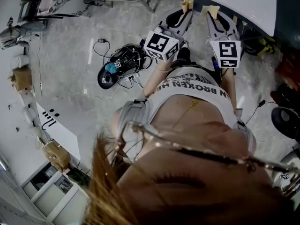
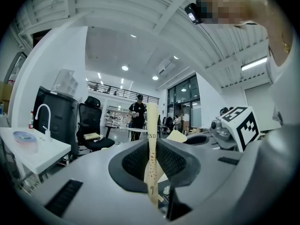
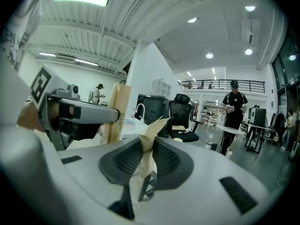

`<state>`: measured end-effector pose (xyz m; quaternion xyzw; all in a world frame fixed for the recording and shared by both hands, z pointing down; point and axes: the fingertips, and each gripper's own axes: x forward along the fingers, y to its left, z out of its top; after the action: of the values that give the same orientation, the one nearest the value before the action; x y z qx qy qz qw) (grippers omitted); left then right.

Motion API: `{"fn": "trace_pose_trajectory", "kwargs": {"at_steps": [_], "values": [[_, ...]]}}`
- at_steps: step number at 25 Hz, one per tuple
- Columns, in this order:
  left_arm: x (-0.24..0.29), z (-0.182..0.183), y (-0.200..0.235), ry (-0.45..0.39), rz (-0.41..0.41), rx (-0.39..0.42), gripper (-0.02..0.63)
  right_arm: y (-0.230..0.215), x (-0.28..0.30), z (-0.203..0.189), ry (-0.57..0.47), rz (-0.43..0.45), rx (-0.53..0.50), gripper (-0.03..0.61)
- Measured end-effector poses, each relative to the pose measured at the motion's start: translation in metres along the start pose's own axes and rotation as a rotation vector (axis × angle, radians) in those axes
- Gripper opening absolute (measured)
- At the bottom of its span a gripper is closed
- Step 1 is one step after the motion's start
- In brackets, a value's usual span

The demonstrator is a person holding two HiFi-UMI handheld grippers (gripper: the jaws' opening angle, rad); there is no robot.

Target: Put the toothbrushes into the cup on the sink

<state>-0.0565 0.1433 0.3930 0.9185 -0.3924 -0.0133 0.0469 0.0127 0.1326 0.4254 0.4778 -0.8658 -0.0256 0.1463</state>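
Observation:
My left gripper [image 2: 153, 146] is shut on a flat cream toothbrush packet [image 2: 151, 139] with red dots, which stands straight up between the jaws. In my right gripper [image 3: 149, 149], also shut, a crumpled cream toothbrush packet [image 3: 150, 142] sticks out at an angle. From the head view both grippers are raised side by side in front of the person, left gripper [image 1: 187, 8] and right gripper [image 1: 213, 13], each with a cream tip. A white counter with a curved tap [image 2: 42, 114] stands off to the left; no cup is recognisable on it.
A round pale-blue thing [image 2: 24, 139] lies on the white counter [image 2: 44, 149]. A black office chair [image 2: 91, 125] and a standing person [image 2: 137, 114] are further back. On the floor below lies a tangle of cables and black gear [image 1: 123, 62]. A white tabletop edge [image 1: 243, 3] lies ahead.

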Motion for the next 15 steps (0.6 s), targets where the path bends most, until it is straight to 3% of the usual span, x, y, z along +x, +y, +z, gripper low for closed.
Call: {"fn": "trace_pose_trajectory", "kwargs": {"at_steps": [15], "values": [[0.044,0.016,0.066,-0.005,-0.122,-0.017,0.057,-0.024,0.071,0.016,0.026,-0.071,0.063,0.075]]}}
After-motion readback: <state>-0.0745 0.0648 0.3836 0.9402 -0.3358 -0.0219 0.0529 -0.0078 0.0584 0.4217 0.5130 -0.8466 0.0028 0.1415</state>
